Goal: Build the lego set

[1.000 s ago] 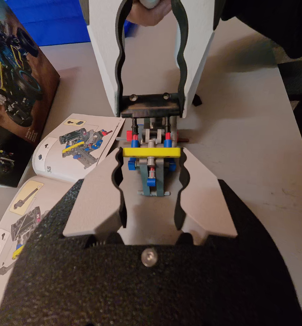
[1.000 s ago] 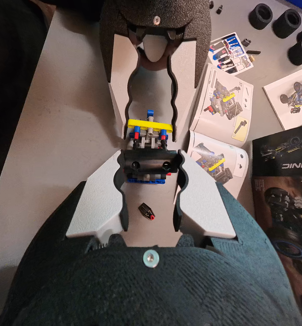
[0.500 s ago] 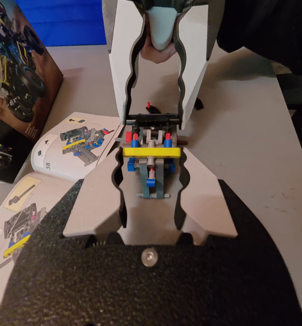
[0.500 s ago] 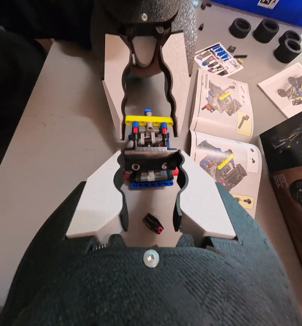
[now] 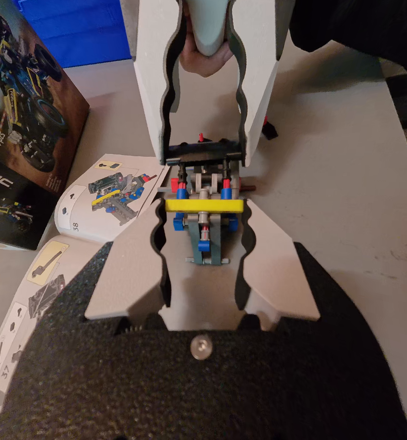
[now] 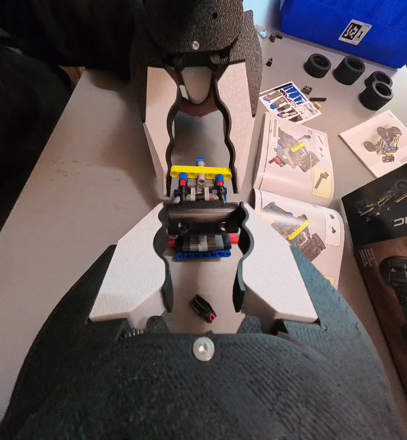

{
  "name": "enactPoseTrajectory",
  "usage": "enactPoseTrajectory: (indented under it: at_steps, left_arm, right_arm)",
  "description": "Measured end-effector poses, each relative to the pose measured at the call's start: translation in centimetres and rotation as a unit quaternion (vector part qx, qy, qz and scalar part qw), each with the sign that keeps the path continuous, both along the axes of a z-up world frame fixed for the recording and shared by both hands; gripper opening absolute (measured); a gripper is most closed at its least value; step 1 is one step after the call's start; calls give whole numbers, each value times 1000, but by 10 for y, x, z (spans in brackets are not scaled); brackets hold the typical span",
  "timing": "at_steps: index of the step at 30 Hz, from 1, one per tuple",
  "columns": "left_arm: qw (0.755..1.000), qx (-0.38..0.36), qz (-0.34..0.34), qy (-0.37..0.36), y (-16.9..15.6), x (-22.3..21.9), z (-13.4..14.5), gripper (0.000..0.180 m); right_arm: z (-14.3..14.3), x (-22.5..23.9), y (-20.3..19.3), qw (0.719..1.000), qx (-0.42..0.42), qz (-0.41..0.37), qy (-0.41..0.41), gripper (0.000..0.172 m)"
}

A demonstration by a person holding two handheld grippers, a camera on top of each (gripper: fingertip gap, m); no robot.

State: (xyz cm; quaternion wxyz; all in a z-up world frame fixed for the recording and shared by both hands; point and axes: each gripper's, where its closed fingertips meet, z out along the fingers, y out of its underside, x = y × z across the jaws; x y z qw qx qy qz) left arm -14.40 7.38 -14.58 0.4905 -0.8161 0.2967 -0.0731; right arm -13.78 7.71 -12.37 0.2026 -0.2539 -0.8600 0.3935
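Grey table (image 6: 55,190): two handheld grippers face each other, tips nearly meeting over small brick-built model (image 5: 203,190).

Only right wrist view shows four black tyres (image 6: 347,71), sticker sheet (image 6: 290,102), loose black piece (image 6: 202,307).

Left gripper (image 5: 203,206) clamped on model's yellow beam (image 5: 203,206); right gripper (image 6: 202,219) clamped on black panel (image 6: 202,219) at opposite end. Open instruction booklet (image 5: 90,197) just beside.

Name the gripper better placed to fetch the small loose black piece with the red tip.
Right, probably. The loose black piece lies on the table under the right gripper, though it grips the black panel. The left gripper clamps the yellow beam farther off.
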Motion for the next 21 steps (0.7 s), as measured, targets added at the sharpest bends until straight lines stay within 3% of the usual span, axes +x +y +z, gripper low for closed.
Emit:
enactPoseTrajectory:
  at_steps: [15,16,17,18,19,21]
  left_arm:
    - [1000,-7,19,4,2,-3,-4,61]
    - [1000,-9,24,-7,5,-2,-4,60]
    - [999,-5,-1,-34,5,13,-1,59]
    - [1000,-14,-3,-24,5,15,-3,59]
    - [1000,-1,-3,-14,5,12,0,59]
    - [1000,3,22,-20,6,0,2,60]
  right_arm:
    - [0,-5,-9,999,-28,-19,9,56]
    - [3,1,-23,998,-57,14,8,19]
    - [11,-5,-39,995,-99,14,28,0]
    - [8,-13,-39,997,-69,-1,39,0]
    - [11,-28,-15,995,-3,-64,82,0]
    - [23,-23,3,990,-5,-89,105,5]
